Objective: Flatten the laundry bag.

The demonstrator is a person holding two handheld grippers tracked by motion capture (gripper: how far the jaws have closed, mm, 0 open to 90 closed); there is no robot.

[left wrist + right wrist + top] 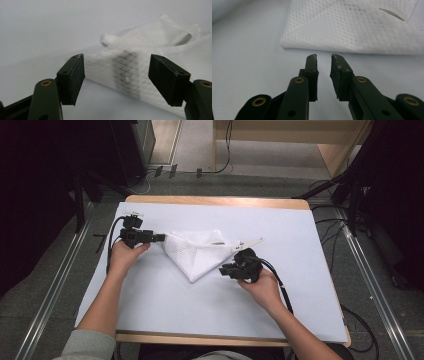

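Left gripper (159, 238): held in the left hand (125, 256) at the cloth's left corner, pointing right; jaws spread wide in the left gripper view, mesh fabric seen between and beyond them, pads not pressing on it.

White mesh cloth (197, 252): folded into a triangle, point toward the person, lying flat on the white table cover (165, 300) at mid-table; a narrow white tab jutted from its upper right corner.

Right gripper (223, 269): held in the right hand (264, 287) just beside the cloth's right edge, pointing left; jaws parted by a narrow gap, nothing between them, cloth edge (352, 32) lying just ahead of the tips.
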